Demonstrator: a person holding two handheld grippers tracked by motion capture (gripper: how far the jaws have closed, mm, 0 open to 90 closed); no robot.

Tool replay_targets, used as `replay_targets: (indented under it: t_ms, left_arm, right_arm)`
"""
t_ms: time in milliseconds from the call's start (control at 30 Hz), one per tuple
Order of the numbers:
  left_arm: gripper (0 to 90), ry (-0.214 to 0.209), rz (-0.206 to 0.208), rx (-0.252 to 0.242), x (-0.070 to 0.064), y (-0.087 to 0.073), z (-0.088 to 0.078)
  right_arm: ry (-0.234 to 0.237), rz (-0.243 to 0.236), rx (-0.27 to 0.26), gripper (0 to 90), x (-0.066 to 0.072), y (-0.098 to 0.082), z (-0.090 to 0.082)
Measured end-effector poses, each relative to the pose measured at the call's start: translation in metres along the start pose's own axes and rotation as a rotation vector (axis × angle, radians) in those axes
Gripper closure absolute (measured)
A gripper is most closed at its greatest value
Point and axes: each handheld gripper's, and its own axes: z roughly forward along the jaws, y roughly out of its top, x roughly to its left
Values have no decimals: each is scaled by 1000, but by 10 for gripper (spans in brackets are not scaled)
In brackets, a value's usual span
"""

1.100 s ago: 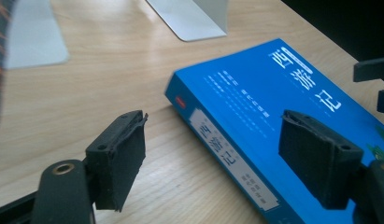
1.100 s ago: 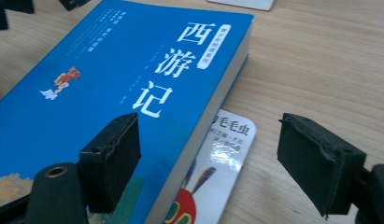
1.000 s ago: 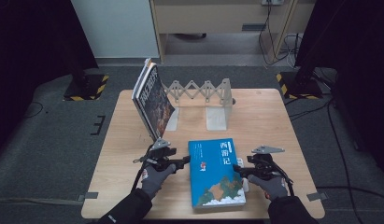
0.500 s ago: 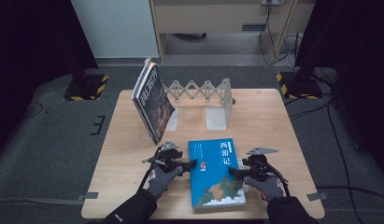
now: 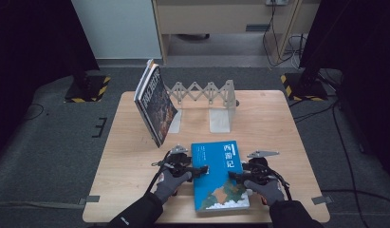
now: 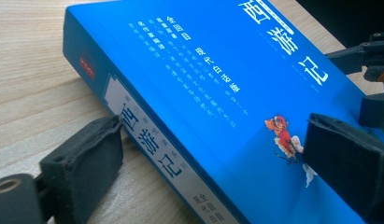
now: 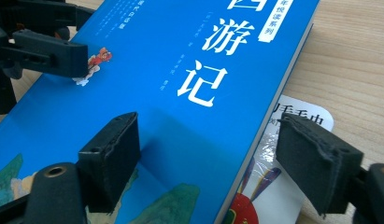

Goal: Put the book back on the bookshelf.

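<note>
- now the blue book lies flat on the table, cover up, at the near edge between the two hands, well apart from the expanding book rack at the back, where a dark book leans.
- left gripper straddles the spine edge: in the left gripper view one pad sits on the wood just beside the spine and the other rests over the cover. its jaws have just been opening; they stand spread, pressing nothing.
- right gripper brackets the opposite, page edge: one pad over the cover, the other outside above a small printed packet that pokes out from under the book. spread too, no squeeze yet.
- judged step: lining up a two-sided grasp on the book, most likely to lift it toward the rack.
- next move calls for both sets of jaws to close on the edges evenly and get one pad under the book, without nipping the packet.
</note>
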Motion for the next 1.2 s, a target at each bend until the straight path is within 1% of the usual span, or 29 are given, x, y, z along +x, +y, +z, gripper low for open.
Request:
replay_targets:
  t_ms: [67, 167, 200, 333, 367, 400, 467, 633, 767, 867, 900, 1000, 1200]
  left_arm:
    - [0, -5, 10, 3, -1, -1, 1]
    - [0, -14, -10, 6, 1, -1, 2]
    - [0, -16, -11, 6, 1, -1, 2]
    - [0, -22, -26, 7, 3, -2, 3]
    - [0, -28, -29, 10, 4, -2, 3]
    - [0, -44, -46, 10, 4, -2, 4]
    - [0, -37, -45, 2, 3, -3, 5]
    - [0, -41, -45, 1, 3, -3, 6]
    - [0, -47, -48, -1, 4, -2, 6]
    - [0, -42, -57, -1, 4, -2, 6]
    - [10, -42, -71, -3, 4, -2, 6]
    - [59, -58, -98, 0, 4, -1, 6]
    - [114, -70, -142, 11, 6, 0, 4]
  right_arm:
    - [2, 1, 7, 180, 0, 0, 2]
    - [17, -3, 15, 167, 0, 0, 3]
    - [26, 3, 19, 167, 0, 0, 3]
    - [45, -4, 17, 171, 0, -1, 5]
    - [49, 0, 16, 171, 0, -1, 5]
    - [51, 1, 16, 171, 0, -1, 5]
    - [52, -2, 14, 171, 0, -1, 6]
    - [59, 6, 18, 170, -1, -1, 6]
    - [59, 3, 13, 169, -2, -2, 6]
    - [70, 18, 14, 166, -2, -2, 7]
    - [66, 16, 11, 165, -3, -2, 7]
    - [83, 37, 15, 161, -4, -2, 8]
    - [85, 34, 13, 159, -5, -2, 9]
